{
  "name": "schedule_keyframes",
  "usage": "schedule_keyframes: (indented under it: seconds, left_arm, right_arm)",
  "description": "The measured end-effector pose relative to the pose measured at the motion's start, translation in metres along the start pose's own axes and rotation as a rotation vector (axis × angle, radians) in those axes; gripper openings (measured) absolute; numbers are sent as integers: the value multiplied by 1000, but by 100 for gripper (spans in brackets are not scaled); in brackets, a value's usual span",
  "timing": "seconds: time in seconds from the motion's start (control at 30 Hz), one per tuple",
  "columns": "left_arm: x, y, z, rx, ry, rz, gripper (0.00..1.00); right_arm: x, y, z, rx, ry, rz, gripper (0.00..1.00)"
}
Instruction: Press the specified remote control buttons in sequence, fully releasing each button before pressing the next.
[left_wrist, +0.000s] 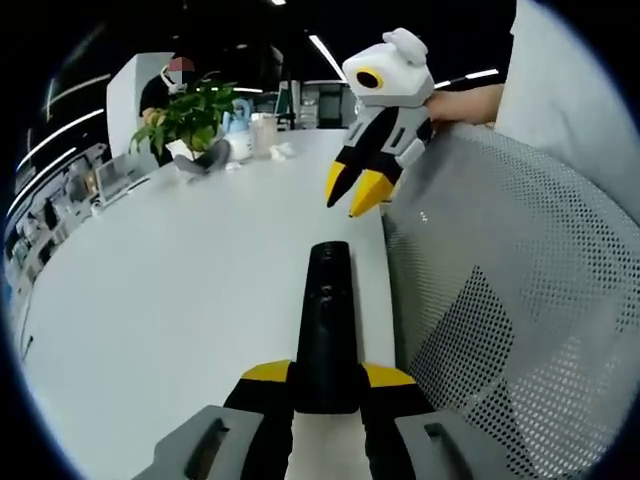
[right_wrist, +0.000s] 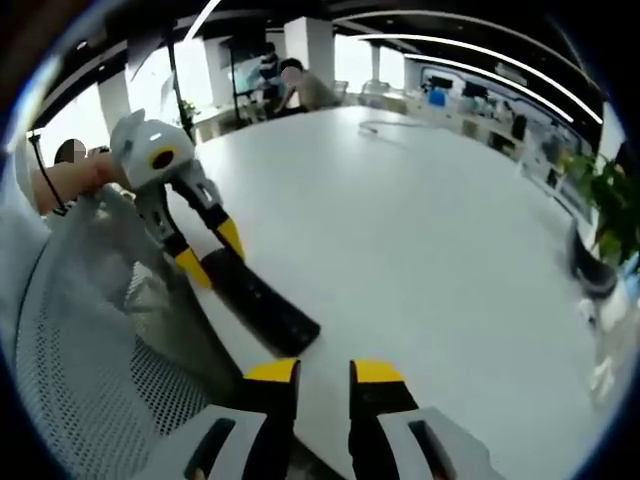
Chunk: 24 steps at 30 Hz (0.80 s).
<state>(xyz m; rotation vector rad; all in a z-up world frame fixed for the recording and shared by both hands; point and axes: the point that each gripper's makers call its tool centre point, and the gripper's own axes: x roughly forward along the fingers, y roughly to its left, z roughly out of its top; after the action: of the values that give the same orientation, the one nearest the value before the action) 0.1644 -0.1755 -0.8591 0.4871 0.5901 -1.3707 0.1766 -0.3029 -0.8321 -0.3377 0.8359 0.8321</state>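
Two grippers work over a white table (left_wrist: 180, 300), beside the grey mesh back of an office chair (left_wrist: 520, 300). In the left gripper view, the left gripper (left_wrist: 328, 376) has its yellow-tipped jaws pinched on the near end of a long black remote control (left_wrist: 328, 320), which lies along the table close to the edge, its far end pointing away from the camera. The right gripper (left_wrist: 358, 190) comes into that view from above and to the right — white body, black fingers, yellow tips angled down toward the table beyond the far end of the remote, not touching it. Its tips sit close together with a thin gap between them.

In the right gripper view, the right gripper's own jaws (right_wrist: 325, 372) rise from the bottom, slightly apart with nothing between them, hovering just short of the end of the remote (right_wrist: 262, 300). The left gripper (right_wrist: 212, 252) reaches in from the left and grips the opposite end of the remote; a person's hand (right_wrist: 70, 180) holds it.

Farther along the table stands a potted green plant (left_wrist: 190, 118), with a few small items near it — too blurred to identify. People sit at the far side of the room (right_wrist: 300, 85).
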Motion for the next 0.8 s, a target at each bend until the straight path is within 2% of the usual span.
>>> schedule_keyframes:
  seconds: [0.23,0.5,0.8]
  left_arm:
    - [0,-2,1,3,-42,-15,27]
    - [2,-1,4,-27,-41,-31,26]
    - [1,-8,3,2,-48,-74,25]
  right_arm:
    - [1,1,-3,-2,18,5,16]
    - [2,2,-4,-5,25,8,16]
    - [2,6,-2,-15,20,29,15]
